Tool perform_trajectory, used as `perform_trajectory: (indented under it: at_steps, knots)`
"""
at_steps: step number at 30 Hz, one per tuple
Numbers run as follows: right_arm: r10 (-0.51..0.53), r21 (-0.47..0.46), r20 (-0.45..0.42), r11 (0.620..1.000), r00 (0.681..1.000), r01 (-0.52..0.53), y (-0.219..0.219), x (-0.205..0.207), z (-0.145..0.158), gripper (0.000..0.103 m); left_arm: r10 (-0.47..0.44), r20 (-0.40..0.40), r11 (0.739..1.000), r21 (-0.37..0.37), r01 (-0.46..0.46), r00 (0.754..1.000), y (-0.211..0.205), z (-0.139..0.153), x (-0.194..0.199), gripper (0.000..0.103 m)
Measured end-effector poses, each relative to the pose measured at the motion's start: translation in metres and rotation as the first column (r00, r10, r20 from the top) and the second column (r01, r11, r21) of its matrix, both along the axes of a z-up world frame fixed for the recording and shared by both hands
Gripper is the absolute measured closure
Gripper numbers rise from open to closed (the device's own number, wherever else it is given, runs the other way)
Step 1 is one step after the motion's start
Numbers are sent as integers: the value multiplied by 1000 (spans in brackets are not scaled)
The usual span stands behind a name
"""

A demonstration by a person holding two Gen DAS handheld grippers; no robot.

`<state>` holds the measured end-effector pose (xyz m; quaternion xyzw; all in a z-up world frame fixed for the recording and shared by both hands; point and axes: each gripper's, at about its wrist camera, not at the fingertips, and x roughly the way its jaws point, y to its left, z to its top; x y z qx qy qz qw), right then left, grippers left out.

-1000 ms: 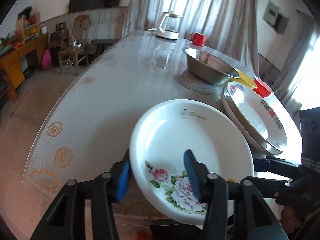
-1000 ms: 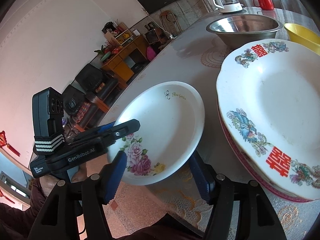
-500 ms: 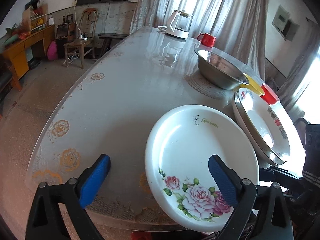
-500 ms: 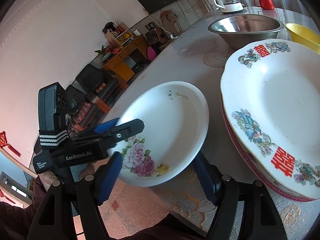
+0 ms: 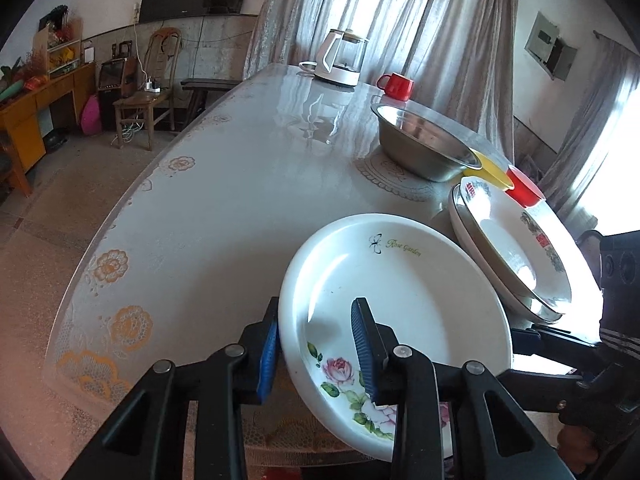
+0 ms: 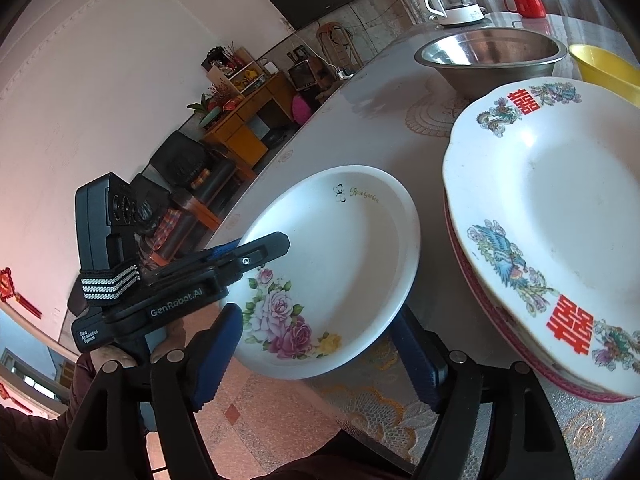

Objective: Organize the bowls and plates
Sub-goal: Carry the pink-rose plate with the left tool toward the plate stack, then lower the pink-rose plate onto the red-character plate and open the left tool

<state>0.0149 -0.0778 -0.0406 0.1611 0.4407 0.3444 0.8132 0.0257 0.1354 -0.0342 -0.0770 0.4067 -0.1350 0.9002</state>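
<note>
Rose-patterned plate point(image 5: 404, 300), white with "Rose Garden" lettered near its far rim, lies at the near edge of the table point(image 5: 224, 208) and juts out past it toward the person. The left gripper point(image 5: 316, 344) straddles the plate's left rim, one blue pad outside and one inside the dish; its jaws are closing, and from this angle it is hard to say whether the pads already press on the rim. The right gripper point(image 6: 316, 356) sits at the plate's near edge, jaws opening and spread wide, with the rim between the fingers but not pinched. Just right of it a stack of phoenix plates point(image 6: 560, 224) with red characters rests on the table. Beyond them stand a steel bowl point(image 5: 424, 148), a yellow bowl point(image 6: 604, 68) and a red bowl point(image 5: 524, 192). A kettle point(image 5: 340, 60) and red mug point(image 5: 396, 86) stand at the far end.
</note>
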Motion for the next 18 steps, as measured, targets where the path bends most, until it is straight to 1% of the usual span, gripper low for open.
perform_trajectory:
  at_steps: [2, 4, 7, 11, 12, 14, 18]
  knots:
    - [-3, -22, 17, 1000, 1000, 3, 2, -1, 1, 30, 7, 17, 1000, -28, -6, 1000, 5, 3, -6, 70]
    - [3, -46, 35, 999, 999, -1, 4, -2, 1, 31, 9, 38, 999, -42, -8, 999, 7, 6, -13, 70]
    - [9, -59, 54, 998, 998, -6, 7, -3, 4, 31, 15, 70, 999, -37, -12, 997, 6, 12, -21, 68]
    - [10, -74, 103, 997, 995, -3, 8, -5, 11, 31, 15, 81, 1000, -19, -13, 997, 3, 12, -20, 68]
    - [10, -77, 104, 997, 995, -2, 8, -4, 10, 32, 17, 75, 1000, -21, -15, 997, 3, 11, -18, 68]
    - [-2, -83, 77, 997, 997, 9, 5, 0, 5, 39, 19, 82, 1000, -17, -18, 996, 1, 11, -18, 68]
    - [-11, -77, 62, 997, 998, 16, 2, 3, 2, 41, 14, 115, 1000, -25, -11, 993, 3, 16, -23, 68]
